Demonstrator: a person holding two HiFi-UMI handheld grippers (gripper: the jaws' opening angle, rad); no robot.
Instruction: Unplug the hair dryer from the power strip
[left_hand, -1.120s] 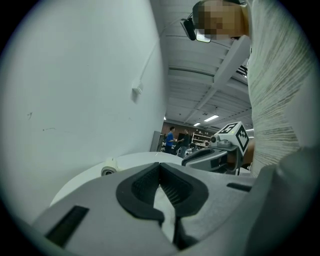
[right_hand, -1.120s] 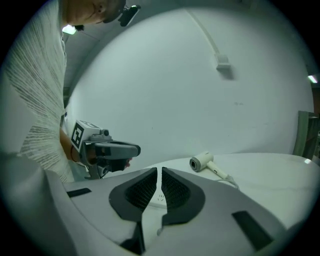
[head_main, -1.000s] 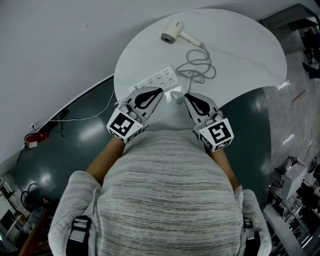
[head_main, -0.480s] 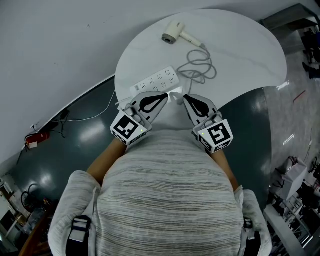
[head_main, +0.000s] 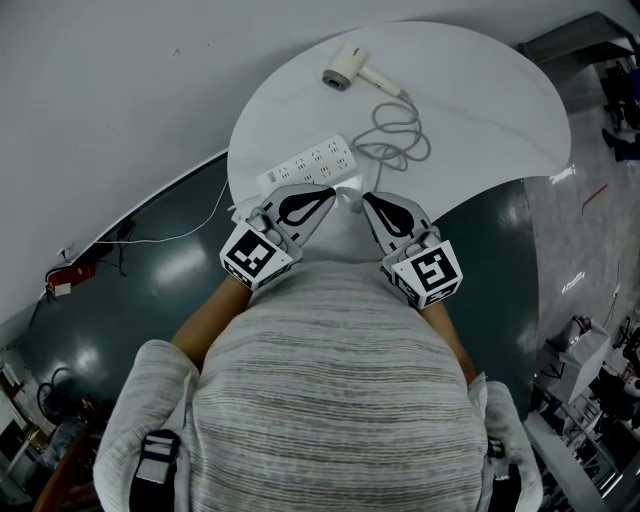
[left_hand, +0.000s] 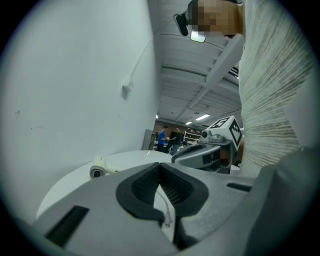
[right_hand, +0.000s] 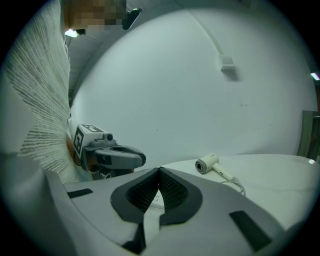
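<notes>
Two bystanders (left_hand: 163, 136), left gripper view only

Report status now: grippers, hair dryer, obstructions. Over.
Left gripper and right gripper shut, empty, near power strip. Hair dryer untouched beyond it, cord coiled beside strip. Nothing in the way.

Even, bright light fell on the white table (head_main: 490, 90) and left almost no shadows on it. To the left and right of the table, the dark floor (head_main: 150, 290) carried pale glare patches. Both gripper views bowed strongly and had black corners. Ceiling lamps (left_hand: 202, 118) glowed beyond the table.
</notes>
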